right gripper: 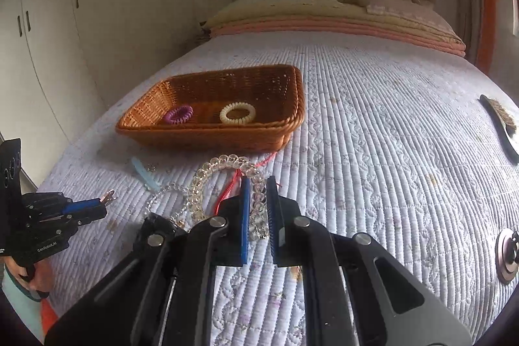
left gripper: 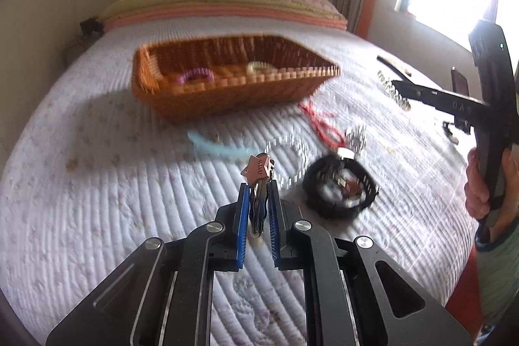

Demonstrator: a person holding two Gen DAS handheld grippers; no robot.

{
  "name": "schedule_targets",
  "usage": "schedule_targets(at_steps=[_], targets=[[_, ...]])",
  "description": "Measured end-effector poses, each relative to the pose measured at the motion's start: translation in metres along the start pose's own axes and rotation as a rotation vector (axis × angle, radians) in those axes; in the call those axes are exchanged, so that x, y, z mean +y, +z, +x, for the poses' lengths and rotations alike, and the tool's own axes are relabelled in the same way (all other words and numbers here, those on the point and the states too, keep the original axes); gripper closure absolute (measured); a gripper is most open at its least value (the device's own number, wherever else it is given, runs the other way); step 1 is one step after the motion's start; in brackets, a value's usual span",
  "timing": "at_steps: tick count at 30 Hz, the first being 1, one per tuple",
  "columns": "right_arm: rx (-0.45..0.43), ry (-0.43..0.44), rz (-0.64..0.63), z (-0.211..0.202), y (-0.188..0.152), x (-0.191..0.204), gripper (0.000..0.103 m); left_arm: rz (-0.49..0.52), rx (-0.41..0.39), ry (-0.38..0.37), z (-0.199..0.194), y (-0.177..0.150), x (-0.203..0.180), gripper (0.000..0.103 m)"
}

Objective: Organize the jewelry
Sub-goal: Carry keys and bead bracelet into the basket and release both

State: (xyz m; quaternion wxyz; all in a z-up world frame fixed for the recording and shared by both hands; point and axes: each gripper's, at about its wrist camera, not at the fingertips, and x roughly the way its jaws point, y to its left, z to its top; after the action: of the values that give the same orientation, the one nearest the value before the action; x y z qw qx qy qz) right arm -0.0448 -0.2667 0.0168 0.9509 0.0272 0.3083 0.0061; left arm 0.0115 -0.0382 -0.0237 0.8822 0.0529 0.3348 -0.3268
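1. Left gripper (left gripper: 259, 184): jaws narrow, clamped on a hair clip (left gripper: 258, 170) w/ a pink star-shaped top; the clip sticks up past the blue pads (left gripper: 244, 200), held off the bed.
2. Right gripper (right gripper: 258, 184): jaws narrow, pinching a clear coil hair tie (right gripper: 223, 172); the coil loops out ahead and to the left of the tips, lower part between the pads.
3. Basket (right gripper: 293, 119): brown wicker, sits on the quilt (right gripper: 373, 151) ahead of both grippers. Inside: purple coil tie (right gripper: 178, 114) at left, cream coil tie (right gripper: 237, 113) beside it, apart.
4. Still on the quilt, between basket and grippers: light-blue clip (right gripper: 144, 174), red cord (right gripper: 232, 187) running under the clear coil, a second clear bead bracelet (right gripper: 168, 195) just left of the coil.
5. Left wrist view, blurred: black band (left gripper: 340, 190) near the left gripper's tips on the right, w/ small bits inside it, can't tell what. Silver piece (left gripper: 355, 138) just beyond it.
6. Brush w/ dark handle (right gripper: 501, 125) lies far right on the quilt, well apart from the basket.
7. Round metal item (right gripper: 507, 255) at the right edge of the right wrist view; can't tell what it is.
8. A hand (left gripper: 476, 184) grips the right gripper's handle, seen at the right edge of the left wrist view.
9. Pillows and folded blankets (right gripper: 340, 18) at the head of the bed, behind the basket.
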Motion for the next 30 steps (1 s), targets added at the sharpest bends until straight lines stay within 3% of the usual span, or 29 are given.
schedule_targets(at_steps=[7,14,20,25,30], targets=[[-0.106,0.000,-0.012,-0.005,0.063,0.023,0.095,-0.012,-0.142,0.025,-0.021,0.077,0.007,0.093],[-0.050,0.019,-0.014,0.071,0.113,0.032,0.095,-0.011,-0.093,0.097,0.049,0.132,0.024,0.093],[0.079,-0.002,0.031,0.145,0.118,0.014,0.095,-0.070,0.000,0.095,0.105,0.136,0.040,0.093],[0.134,-0.047,0.019,0.170,0.105,0.008,0.095,-0.071,0.065,0.118,0.128,0.124,0.044,0.093],[0.150,-0.022,0.023,0.176,0.095,0.005,0.094,-0.065,0.086,0.118,0.131,0.121,0.042,0.092]])
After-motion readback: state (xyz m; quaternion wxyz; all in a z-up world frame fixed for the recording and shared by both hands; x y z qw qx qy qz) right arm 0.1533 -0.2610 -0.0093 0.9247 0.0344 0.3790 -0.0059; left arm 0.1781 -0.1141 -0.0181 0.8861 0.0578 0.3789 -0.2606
